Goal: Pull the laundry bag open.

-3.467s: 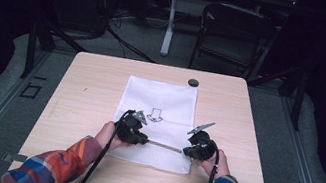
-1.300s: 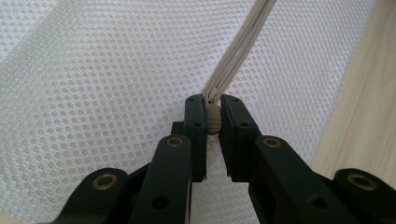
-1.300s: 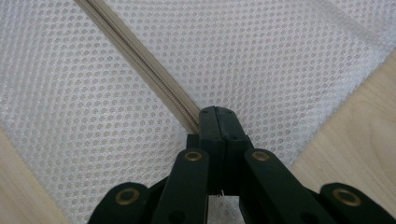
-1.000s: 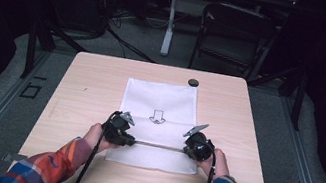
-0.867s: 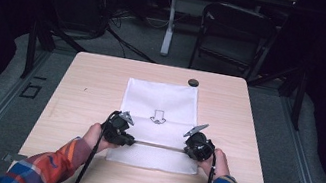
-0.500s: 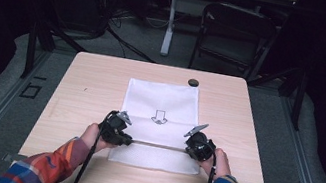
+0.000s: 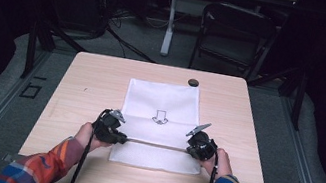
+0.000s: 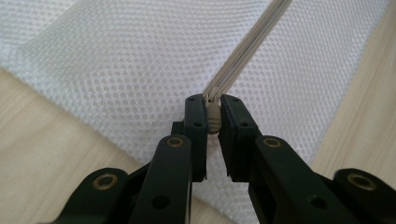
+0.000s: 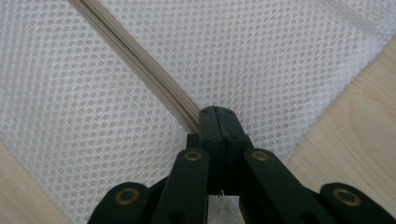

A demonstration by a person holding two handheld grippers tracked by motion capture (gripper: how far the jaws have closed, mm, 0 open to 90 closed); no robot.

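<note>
White mesh zip bag [image 7: 159, 121] lies flat, left gripper [image 8: 213, 112] pinching its grey zipper pull [image 8: 213, 119], right gripper [image 9: 217, 122] clamped on the zipper's [image 9: 140, 60] far end; whether zipped, unclear.

The mesh bag [image 7: 158, 121] is showing as white woven cloth, an open honeycomb netting, matt and slightly rough, with small round holes letting the table through in the gripper views. Its zipper [image 8: 243, 60] is looking like beige fabric tape with fine ribbed teeth, and the zipper pull [image 8: 213, 117] is appearing as dull, smooth grey plastic. The table [image 7: 91, 84] is presenting pale wood grain, smooth with a soft satin sheen. The left gripper [image 8: 213, 116] and right gripper [image 9: 218, 122] are reading as black matt plastic with brass-coloured rivets. At twelve o'clock, the small disc [image 7: 193, 82] is looking dark and dull.
</note>
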